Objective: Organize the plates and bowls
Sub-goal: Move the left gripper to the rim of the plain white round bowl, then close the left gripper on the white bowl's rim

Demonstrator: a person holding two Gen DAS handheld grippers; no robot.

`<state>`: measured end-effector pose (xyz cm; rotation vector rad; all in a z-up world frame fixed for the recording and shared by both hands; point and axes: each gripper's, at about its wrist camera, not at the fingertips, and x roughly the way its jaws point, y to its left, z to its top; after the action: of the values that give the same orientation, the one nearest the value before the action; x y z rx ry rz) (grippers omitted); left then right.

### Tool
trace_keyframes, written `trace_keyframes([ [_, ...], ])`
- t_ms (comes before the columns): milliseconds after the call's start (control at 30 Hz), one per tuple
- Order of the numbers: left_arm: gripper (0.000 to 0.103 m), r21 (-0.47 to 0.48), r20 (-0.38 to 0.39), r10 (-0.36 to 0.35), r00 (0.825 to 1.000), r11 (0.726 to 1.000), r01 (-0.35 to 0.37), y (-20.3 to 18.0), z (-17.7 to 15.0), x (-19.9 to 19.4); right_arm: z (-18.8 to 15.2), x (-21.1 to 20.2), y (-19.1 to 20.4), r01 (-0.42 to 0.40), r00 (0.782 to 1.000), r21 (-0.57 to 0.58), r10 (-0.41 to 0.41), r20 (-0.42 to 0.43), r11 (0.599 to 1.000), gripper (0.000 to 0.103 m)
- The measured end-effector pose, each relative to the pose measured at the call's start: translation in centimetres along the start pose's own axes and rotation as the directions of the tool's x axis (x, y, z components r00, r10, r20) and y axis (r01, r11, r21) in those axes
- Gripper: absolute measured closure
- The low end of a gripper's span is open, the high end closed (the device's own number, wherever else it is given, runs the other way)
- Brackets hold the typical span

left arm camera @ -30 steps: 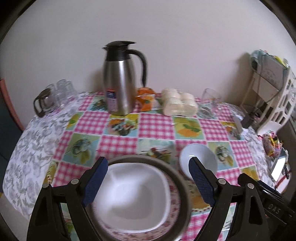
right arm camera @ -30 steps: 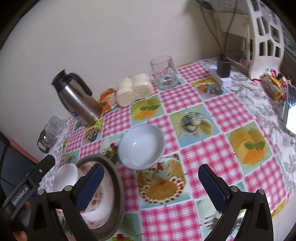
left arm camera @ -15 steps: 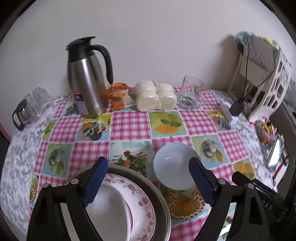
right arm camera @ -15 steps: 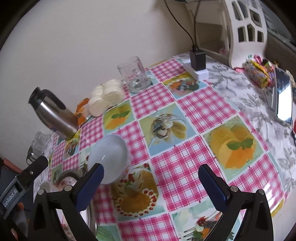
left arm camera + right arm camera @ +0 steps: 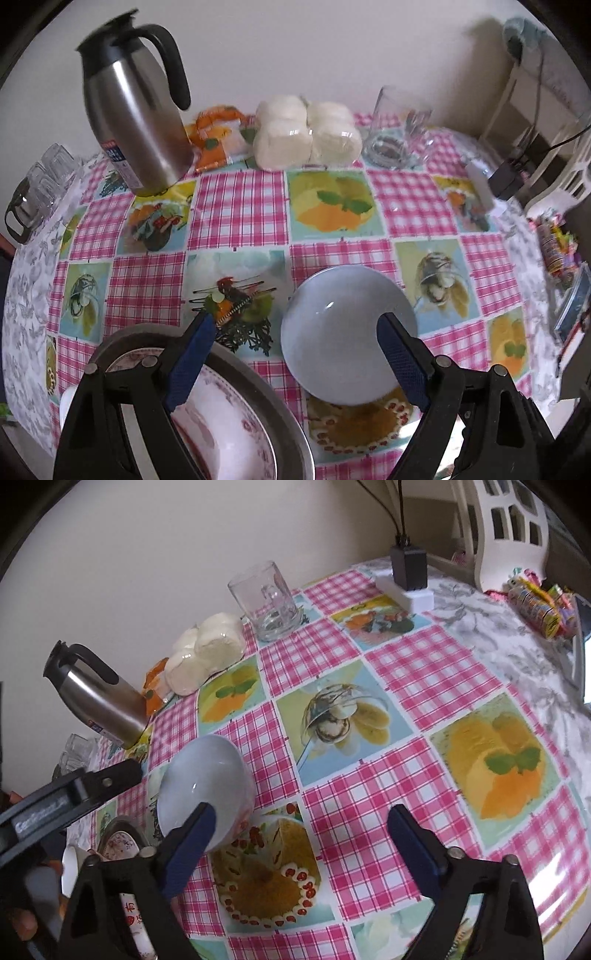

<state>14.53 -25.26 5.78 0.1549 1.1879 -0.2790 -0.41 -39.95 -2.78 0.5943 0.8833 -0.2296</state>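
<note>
Left gripper (image 5: 295,339) has moved from the plates to the white bowl (image 5: 347,332).

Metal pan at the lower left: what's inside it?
The metal pan holds a floral-rimmed plate with a white dish on top. The left hand-held gripper covers part of them, so anything underneath stays hidden.

Checked tablecloth table (image 5: 240,221), white bowl (image 5: 343,332), steel jug (image 5: 136,125), glass mug (image 5: 269,602), stacked plates (image 5: 236,435)

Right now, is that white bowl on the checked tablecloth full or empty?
Empty. The left wrist view looks straight into the white bowl and shows only its bare glazed inside; it stands upright on the tablecloth.
</note>
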Motion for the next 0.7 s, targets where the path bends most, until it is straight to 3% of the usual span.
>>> trace_keyframes([
  [267, 0.016, 0.035, -0.087, 0.082, 0.993, 0.996, -0.079, -0.7, 1.1, 3.6, -0.1, 2.4, 0.0, -0.048, 0.998, 0.030, 0.050, -0.049, 0.998, 0.025],
  [367, 0.029, 0.039, -0.118, 0.101, 0.988, 0.995, -0.097, -0.6, 1.2, 4.6, -0.1, 2.9, 0.4, -0.061, 0.996, 0.024, 0.062, -0.061, 0.998, 0.029],
  [467, 0.032, 0.033, -0.148, 0.111, 0.983, 0.994, -0.107, -0.4, 1.2, 5.6, -0.2, 3.4, 0.9, -0.068, 0.995, 0.014, 0.069, -0.068, 0.998, 0.031],
  [533, 0.034, 0.036, -0.165, 0.119, 0.979, 0.993, -0.115, -0.4, 1.1, 6.2, -0.2, 3.7, 1.1, -0.073, 0.995, 0.013, 0.074, -0.074, 0.997, 0.040],
  [700, 0.038, 0.034, -0.196, 0.124, 0.973, 0.992, -0.120, -0.1, 0.9, 7.5, -0.4, 4.8, 1.4, -0.089, 0.991, 0.012, 0.090, -0.100, 0.996, 0.046],
])
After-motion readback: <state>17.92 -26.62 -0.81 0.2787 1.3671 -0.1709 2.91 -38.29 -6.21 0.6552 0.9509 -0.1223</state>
